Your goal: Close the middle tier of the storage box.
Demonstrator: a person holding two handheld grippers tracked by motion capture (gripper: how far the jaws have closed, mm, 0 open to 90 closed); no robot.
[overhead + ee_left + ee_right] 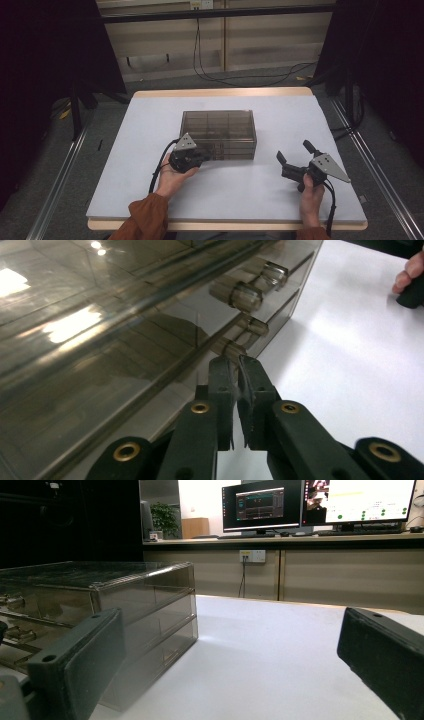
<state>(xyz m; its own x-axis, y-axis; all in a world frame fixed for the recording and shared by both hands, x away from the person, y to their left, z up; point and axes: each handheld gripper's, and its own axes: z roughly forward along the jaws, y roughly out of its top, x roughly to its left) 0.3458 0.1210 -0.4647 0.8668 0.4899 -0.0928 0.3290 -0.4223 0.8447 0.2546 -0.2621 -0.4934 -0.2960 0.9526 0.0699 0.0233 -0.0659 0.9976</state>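
Note:
A smoky see-through drawer box (218,127) stands in the middle of the white table (280,112). My left gripper (205,153) lies against its front left side, held from below by a hand. In the left gripper view the jaws (235,362) stand almost together with only a thin slit and nothing between them. Their tips sit right at a drawer knob (223,346), and whether they touch it I cannot tell. More knobs (245,295) stick out farther along the box front (100,340). My right gripper (295,151) is open to the right of the box (140,605), its jaws wide apart and empty.
The table's front edge (225,220) lies close to the person's sleeves. A cable (156,175) trails from the left gripper. The other hand (407,272) shows at the far right of the left gripper view. Monitors (320,502) and a counter stand beyond the table.

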